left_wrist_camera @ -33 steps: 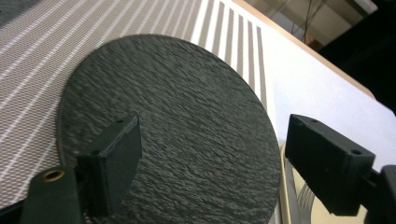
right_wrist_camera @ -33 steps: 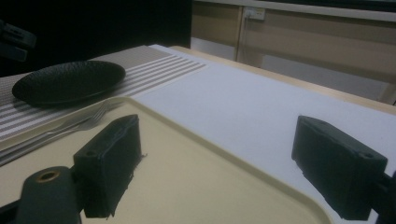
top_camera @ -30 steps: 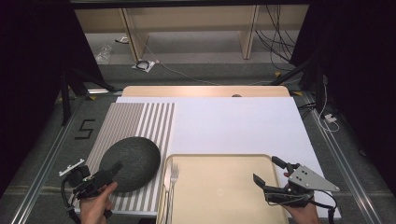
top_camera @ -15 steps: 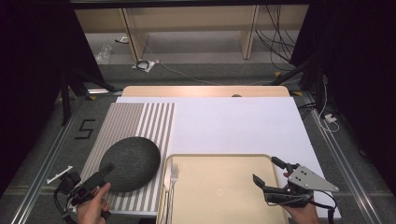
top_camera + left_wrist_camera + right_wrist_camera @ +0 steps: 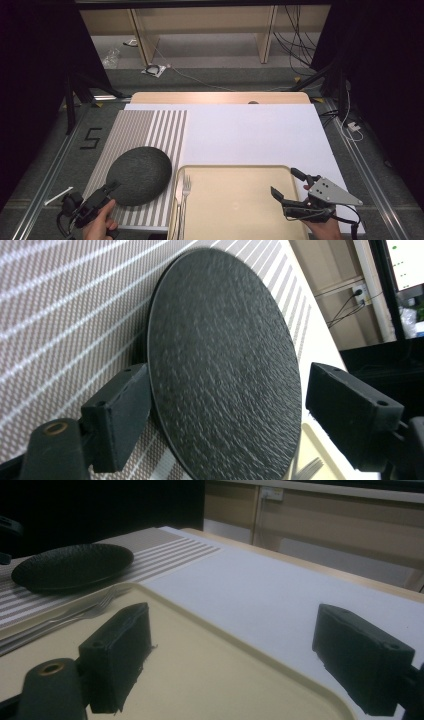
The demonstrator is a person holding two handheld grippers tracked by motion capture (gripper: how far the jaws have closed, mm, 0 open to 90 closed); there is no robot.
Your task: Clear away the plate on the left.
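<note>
Left gripper [image 5: 107,191] sits at the near-left corner of the table, and I have its jaws spread wide, one on each side of the dark plate's [image 5: 139,175] near rim, gripping nothing. I see the plate lying flat on the striped mat [image 5: 150,131], just beside the tray's [image 5: 240,185] left edge, where a fork [image 5: 184,192] lies. My right gripper [image 5: 287,187] hovers over the tray's right side, jaws wide apart and empty.

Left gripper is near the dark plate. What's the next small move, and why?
Probably ease the left gripper back and clear of the dark plate. Its jaws stand open with the plate's near edge between them, and the plate lies flat on the striped placemat, apparently set down. The right gripper hovers open over the tray.
</note>
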